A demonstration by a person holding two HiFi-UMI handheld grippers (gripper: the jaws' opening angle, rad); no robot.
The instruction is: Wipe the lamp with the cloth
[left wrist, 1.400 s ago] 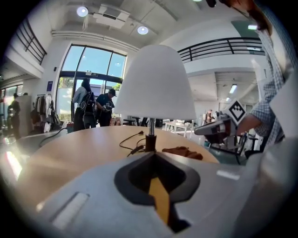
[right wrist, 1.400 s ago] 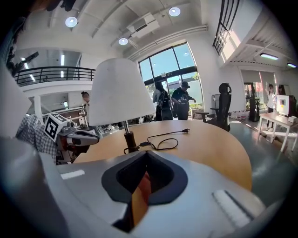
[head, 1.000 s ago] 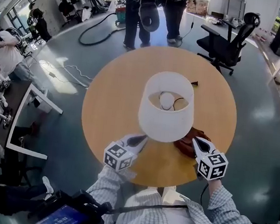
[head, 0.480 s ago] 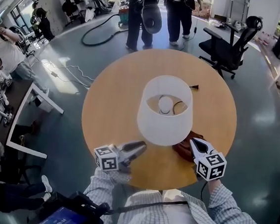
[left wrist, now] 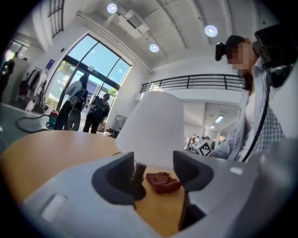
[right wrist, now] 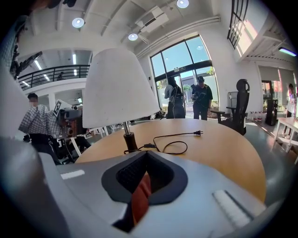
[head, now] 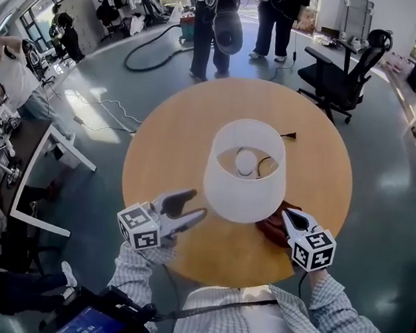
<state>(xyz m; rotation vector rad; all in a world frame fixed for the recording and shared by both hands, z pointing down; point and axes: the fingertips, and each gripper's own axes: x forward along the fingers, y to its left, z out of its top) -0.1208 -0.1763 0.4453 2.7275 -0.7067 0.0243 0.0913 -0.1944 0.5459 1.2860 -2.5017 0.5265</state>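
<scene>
At lower left of the head view, your left gripper (head: 197, 204) hangs off the table (head: 162, 146) w/ its jaws spread. They've just been opening, and nothing sits btw them: its own view shows bare pads and only air in the gap. It points toward the lamp (head: 245, 181) at frame centre, prob. so you can steady it while the other hand wipes; that's my read, not a given. The lamp stands upright mid-table. Just right of the lower edge of its shade (head: 224, 190) lies the cloth (head: 275, 219), a reddish-brown wad on the wood. Your right gripper (head: 289, 216), lower right, has its jaws clamped on the cloth, low and angled down, which suits lifting it to the shade next. Wiping hasn't begun as far as I can judge, since the cloth's on the table, not on the lamp. Views differ. The head view gives the layout and the bulb (head: 246, 161) inside the shade, but no base. The left gripper view shows the cloth bunched beside the dark stem (left wrist: 138, 171) under the shade. The right gripper view shows a red fold pinched btw closed jaws, plus the cord (right wrist: 172, 146) looped across the table to its plug (right wrist: 199, 133), which lies loose on the wood.
</scene>
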